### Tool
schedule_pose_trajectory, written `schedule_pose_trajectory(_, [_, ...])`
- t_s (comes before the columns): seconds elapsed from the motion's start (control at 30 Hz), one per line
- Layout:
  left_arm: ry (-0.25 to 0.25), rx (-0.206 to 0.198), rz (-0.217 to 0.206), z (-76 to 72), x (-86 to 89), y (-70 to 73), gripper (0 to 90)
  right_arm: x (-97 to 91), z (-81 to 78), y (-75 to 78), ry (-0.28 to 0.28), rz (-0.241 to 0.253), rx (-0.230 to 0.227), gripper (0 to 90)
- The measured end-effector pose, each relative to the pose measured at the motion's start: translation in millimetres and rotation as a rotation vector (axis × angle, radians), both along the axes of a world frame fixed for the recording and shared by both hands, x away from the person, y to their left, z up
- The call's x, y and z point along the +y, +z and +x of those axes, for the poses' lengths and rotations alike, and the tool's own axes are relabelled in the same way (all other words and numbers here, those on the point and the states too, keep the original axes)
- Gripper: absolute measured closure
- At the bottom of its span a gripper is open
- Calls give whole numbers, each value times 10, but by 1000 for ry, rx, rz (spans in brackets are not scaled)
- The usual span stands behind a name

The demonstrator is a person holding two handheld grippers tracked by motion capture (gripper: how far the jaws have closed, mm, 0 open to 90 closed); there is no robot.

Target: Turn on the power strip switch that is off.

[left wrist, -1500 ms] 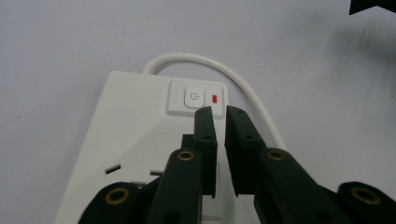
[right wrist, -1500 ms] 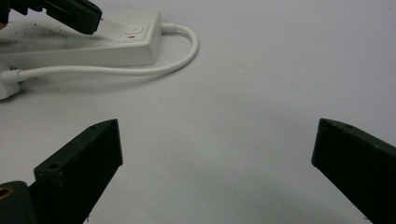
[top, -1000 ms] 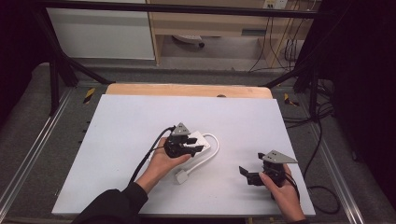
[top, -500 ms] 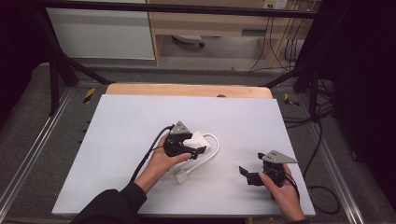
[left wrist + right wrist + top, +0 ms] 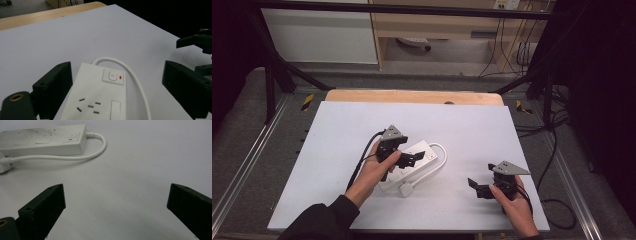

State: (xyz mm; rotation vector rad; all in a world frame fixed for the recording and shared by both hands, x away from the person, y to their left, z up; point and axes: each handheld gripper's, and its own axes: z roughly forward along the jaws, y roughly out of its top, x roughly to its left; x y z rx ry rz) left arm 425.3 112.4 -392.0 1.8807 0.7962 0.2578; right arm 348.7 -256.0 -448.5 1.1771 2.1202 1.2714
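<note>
High view gives you the white table top (image 5: 337, 130) as the biggest surface, with the bare wooden strip (image 5: 412, 96) along its far edge and dark floor and rails beyond that. Take the power strip (image 5: 422, 152) as your landmark: it lies near the middle of the table top, long axis running diagonally, its switch end pointing toward the far right and its socket end toward you and the left. Its white cable (image 5: 439, 159) leaves the switch end, loops round on the right side and runs back along the strip to the plug (image 5: 406, 190) lying just beside the near end. Your left gripper (image 5: 409, 159) sits over the near half of the strip, its jaws having just been opening; they now stand spread on either side of the body without pressing it. Your right gripper (image 5: 476, 186) is well to the right of the strip and nearer you, jaws spread with nothing between them. Left of and beyond the strip, the table top lies bare.
</note>
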Motion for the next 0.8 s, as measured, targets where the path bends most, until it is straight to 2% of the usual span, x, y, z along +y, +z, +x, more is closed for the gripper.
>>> schedule_pose_trajectory(0.57, [116,-71,-18,-208,709,104,91,-5,11,-5,-9,0,9,22])
schedule_pose_trajectory(0.8, [146,-71,-26,-295,975,101,88,-5,10,-8,-12,-1,13,22])
